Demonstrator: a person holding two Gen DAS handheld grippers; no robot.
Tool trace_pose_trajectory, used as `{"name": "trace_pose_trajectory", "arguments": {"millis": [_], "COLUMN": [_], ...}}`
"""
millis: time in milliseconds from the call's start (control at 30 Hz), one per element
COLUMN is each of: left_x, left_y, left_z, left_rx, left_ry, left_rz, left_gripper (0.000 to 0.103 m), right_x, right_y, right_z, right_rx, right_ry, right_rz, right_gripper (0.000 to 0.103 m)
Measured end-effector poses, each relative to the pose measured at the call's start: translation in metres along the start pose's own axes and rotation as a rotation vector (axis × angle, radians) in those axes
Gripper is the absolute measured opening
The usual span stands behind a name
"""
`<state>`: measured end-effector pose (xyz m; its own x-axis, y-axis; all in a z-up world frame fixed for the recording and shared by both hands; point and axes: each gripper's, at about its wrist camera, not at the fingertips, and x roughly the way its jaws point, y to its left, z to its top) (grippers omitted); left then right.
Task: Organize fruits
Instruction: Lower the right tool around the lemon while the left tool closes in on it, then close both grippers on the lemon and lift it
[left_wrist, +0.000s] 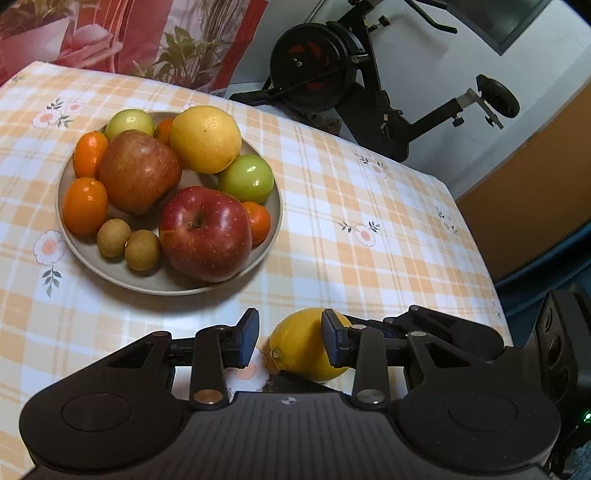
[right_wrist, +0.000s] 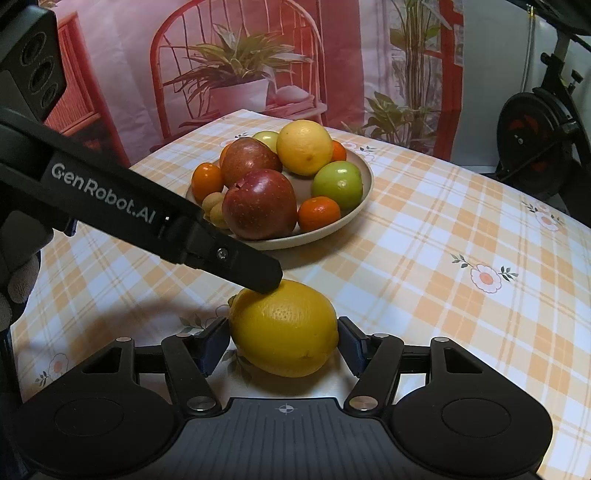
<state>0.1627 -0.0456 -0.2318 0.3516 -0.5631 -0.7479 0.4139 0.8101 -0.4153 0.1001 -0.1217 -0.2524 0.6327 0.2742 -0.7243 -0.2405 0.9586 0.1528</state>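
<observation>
**Lifting the last lemon to the plate**

Working from the table (right_wrist: 461, 221) down: the plate (right_wrist: 364, 192), ahead of both jaws, is crowded, so I'd aim for its near rim. My right gripper (right_wrist: 283, 345) clasps the lemon (right_wrist: 284, 328) between both pads, resting on the cloth. My left gripper (left_wrist: 290, 341) stands released, one finger touching the lemon's top; I'd clear it first.

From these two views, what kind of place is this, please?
Probably a room in a home: a table with a checked flowered tablecloth, a plate piled with fruit, and an exercise bike by the wall. The plant scene behind looks like a printed backdrop.
</observation>
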Motion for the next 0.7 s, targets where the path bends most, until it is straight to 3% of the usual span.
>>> {"name": "trace_pose_trajectory", "arguments": {"millis": [433, 700], "left_x": [0.002, 0.011], "left_y": [-0.001, -0.002], "left_z": [0.002, 0.006], "left_rx": [0.012, 0.001], "left_ry": [-0.014, -0.017], "left_rz": [0.003, -0.016], "left_gripper": [0.04, 0.043], "right_x": [-0.005, -0.008], "right_y": [-0.001, -0.005], "right_z": [-0.004, -0.006], "right_rx": [-0.061, -0.166], "right_ry": [0.026, 0.054], "right_rz": [-0.003, -0.015], "right_gripper": [0.059, 0.049]}}
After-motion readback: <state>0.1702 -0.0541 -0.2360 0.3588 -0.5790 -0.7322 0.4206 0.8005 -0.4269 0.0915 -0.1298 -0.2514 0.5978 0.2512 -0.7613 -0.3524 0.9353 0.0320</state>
